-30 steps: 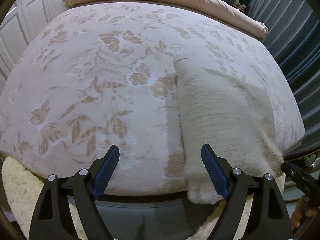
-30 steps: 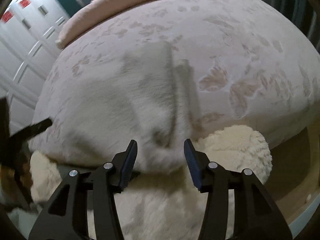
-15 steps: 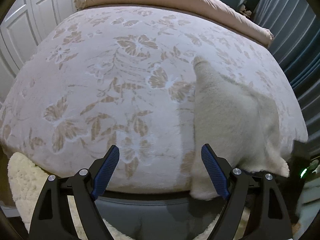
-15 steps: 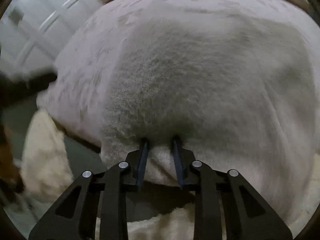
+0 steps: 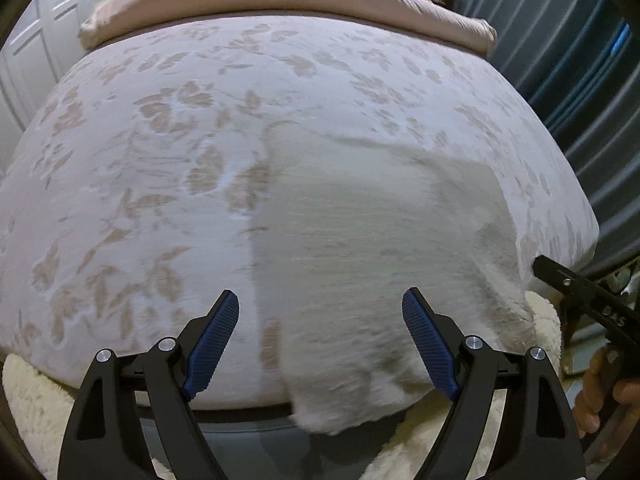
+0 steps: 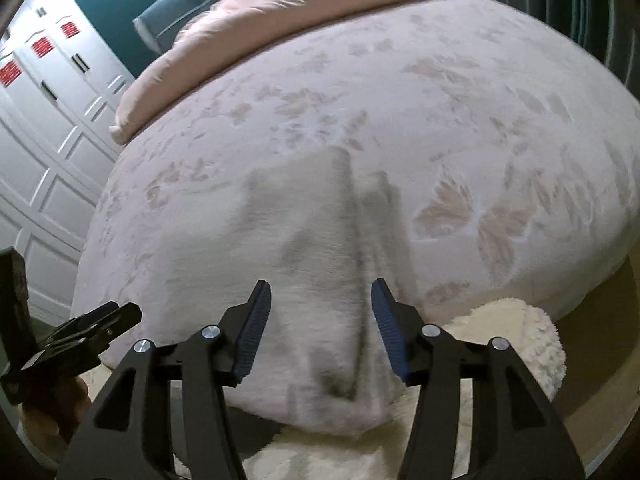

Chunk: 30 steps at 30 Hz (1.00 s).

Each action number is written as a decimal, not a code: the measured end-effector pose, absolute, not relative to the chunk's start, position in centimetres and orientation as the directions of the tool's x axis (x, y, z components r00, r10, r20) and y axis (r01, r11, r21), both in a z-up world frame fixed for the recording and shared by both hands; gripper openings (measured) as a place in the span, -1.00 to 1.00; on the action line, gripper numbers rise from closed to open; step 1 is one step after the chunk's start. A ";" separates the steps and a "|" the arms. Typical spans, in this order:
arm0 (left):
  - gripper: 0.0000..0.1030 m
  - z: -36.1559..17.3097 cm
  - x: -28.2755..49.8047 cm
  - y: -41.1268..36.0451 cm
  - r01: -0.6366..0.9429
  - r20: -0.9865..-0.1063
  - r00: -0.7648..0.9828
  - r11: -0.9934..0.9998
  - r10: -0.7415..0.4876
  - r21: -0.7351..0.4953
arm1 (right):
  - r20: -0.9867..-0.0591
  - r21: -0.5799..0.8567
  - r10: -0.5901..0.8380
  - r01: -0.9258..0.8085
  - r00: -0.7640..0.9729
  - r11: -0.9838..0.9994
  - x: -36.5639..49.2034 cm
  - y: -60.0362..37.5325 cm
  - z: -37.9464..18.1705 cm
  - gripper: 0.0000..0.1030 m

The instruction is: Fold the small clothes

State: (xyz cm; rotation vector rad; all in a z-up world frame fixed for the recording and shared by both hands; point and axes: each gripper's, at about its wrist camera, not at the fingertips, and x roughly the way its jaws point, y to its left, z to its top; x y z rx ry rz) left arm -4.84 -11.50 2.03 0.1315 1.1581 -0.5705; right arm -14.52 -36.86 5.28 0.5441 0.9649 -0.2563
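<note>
**Both grippers off the cloth, fuzzy piece lying at the bed edge**

Using the bed with the leaf-pattern cover as my landmark and going left to right. Beside the bed on its far left I see white panelled wardrobe doors. At the far end of the bed there's a rolled pink duvet running across the whole width.

My left gripper hangs just off the bed's near edge with its fingers spread wide, nothing between the blue pads. It's released, not touching fabric as far as I can tell.

The small cream fleece garment lies on the right half of the bed as the left wrist view shows it, flat for the most part, with its lower end drooping over the near edge of the bed. In the right wrist view the same garment has a raised crease running up its middle; the picture is a bit blurry.

My right gripper is also let go, fingers apart, hovering just off the bed's near edge in front of that crease. Below the bed edge there's a fluffy cream rug.
</note>
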 end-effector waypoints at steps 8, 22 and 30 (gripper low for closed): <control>0.58 -0.3 -5.2 -14.5 0.492 -0.930 0.242 0.861 -0.278 -0.129 | -0.871 0.251 0.015 0.419 0.490 0.873 -12.3 -34.7 1.2 -0.09; 0.67 -1.9 -5.2 -16.4 0.493 -0.944 0.264 0.869 -0.199 -0.045 | -0.858 0.337 0.078 0.443 0.507 0.831 -11.9 -37.2 -0.8 -0.79; 0.69 -2.1 -5.3 -16.6 0.477 -0.943 0.274 0.878 -0.189 -0.038 | -0.801 0.388 0.061 0.441 0.595 0.809 -12.8 -38.2 3.6 -0.27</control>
